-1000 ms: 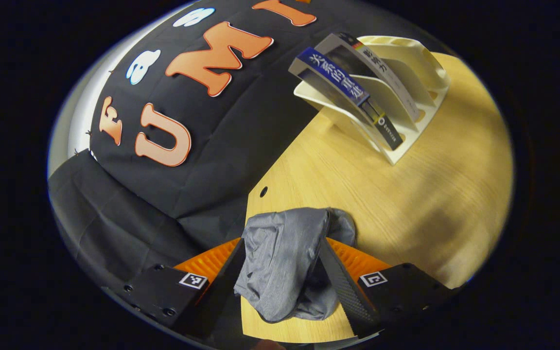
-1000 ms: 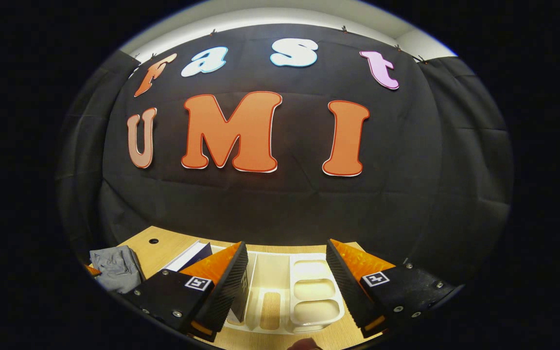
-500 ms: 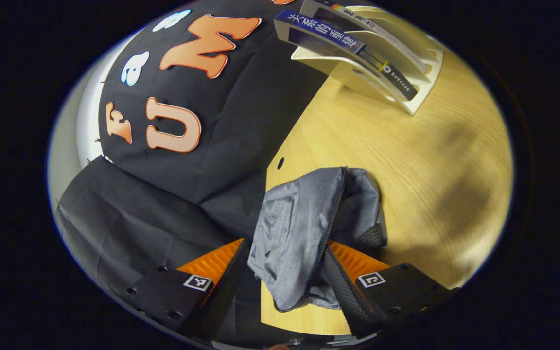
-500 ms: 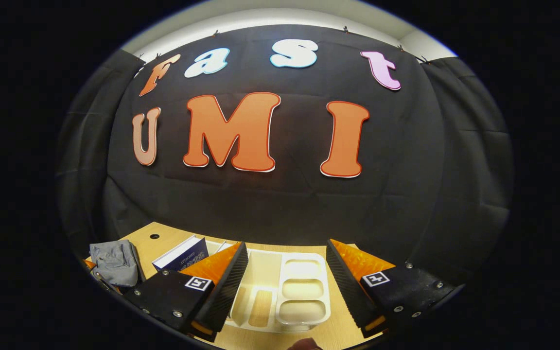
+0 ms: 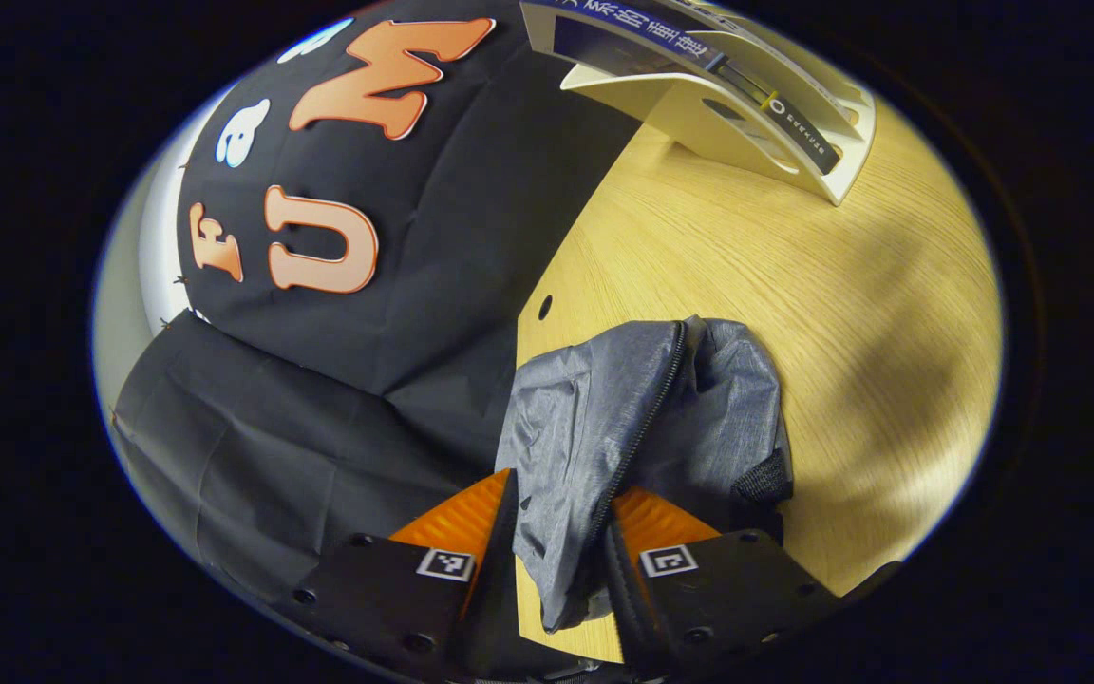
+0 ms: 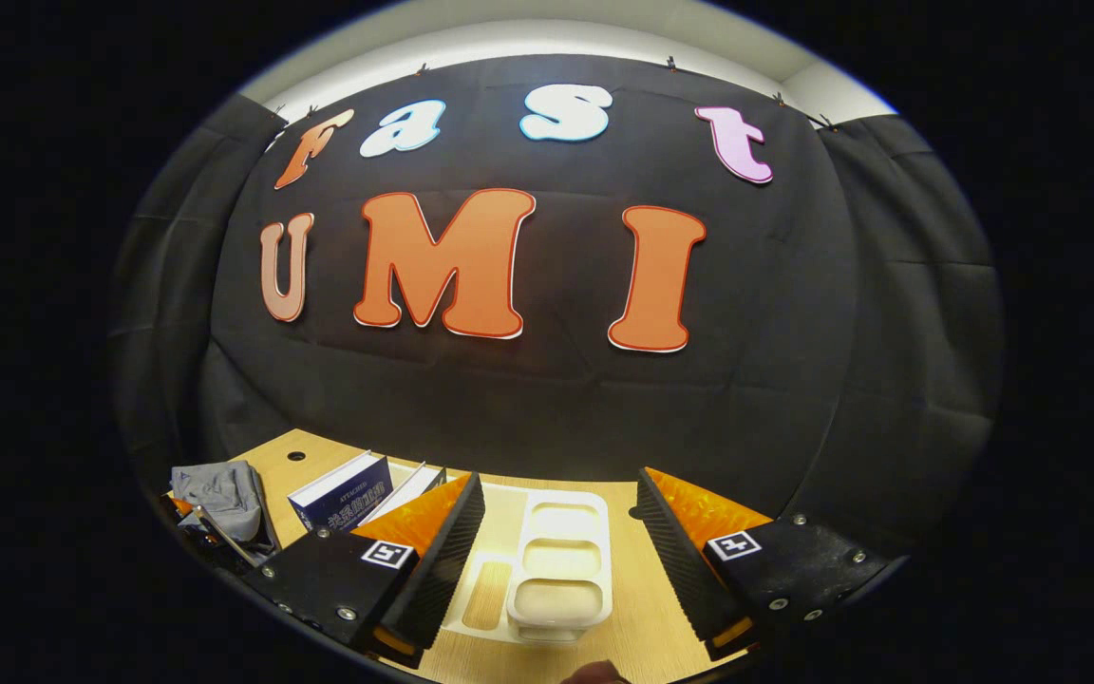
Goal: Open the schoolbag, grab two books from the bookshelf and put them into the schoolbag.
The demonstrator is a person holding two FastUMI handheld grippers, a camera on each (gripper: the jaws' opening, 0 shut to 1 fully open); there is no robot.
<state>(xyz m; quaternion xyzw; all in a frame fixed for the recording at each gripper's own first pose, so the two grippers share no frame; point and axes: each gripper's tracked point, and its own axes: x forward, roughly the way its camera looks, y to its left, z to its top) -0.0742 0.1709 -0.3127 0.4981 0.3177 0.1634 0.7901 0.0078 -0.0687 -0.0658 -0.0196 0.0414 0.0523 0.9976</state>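
Observation:
The grey schoolbag [image 5: 642, 408] lies crumpled near the wooden table's left edge, its zipper running down the middle. My left gripper [image 5: 561, 508] is shut on a fold of its fabric at the near end. The white bookshelf [image 5: 756, 142] stands far off on the table, with a blue book [image 5: 604, 24] leaning in it and a second book behind. In the right gripper view, my right gripper [image 6: 556, 503] hangs open above the bookshelf [image 6: 556, 598], with nothing between its fingers. The blue book [image 6: 343, 492] and a thinner book [image 6: 409, 486] lean left of it. The schoolbag [image 6: 219, 494] is at the far left.
The wooden table [image 5: 870, 313] stretches between the bag and the bookshelf, with a small round hole [image 5: 544, 307] near its back edge. Black cloth walls close the booth behind and to the left.
My left gripper's fingers have closed onto the bag's fabric, and the bag now looms larger in its view. In the right gripper view the two books have come further into sight.

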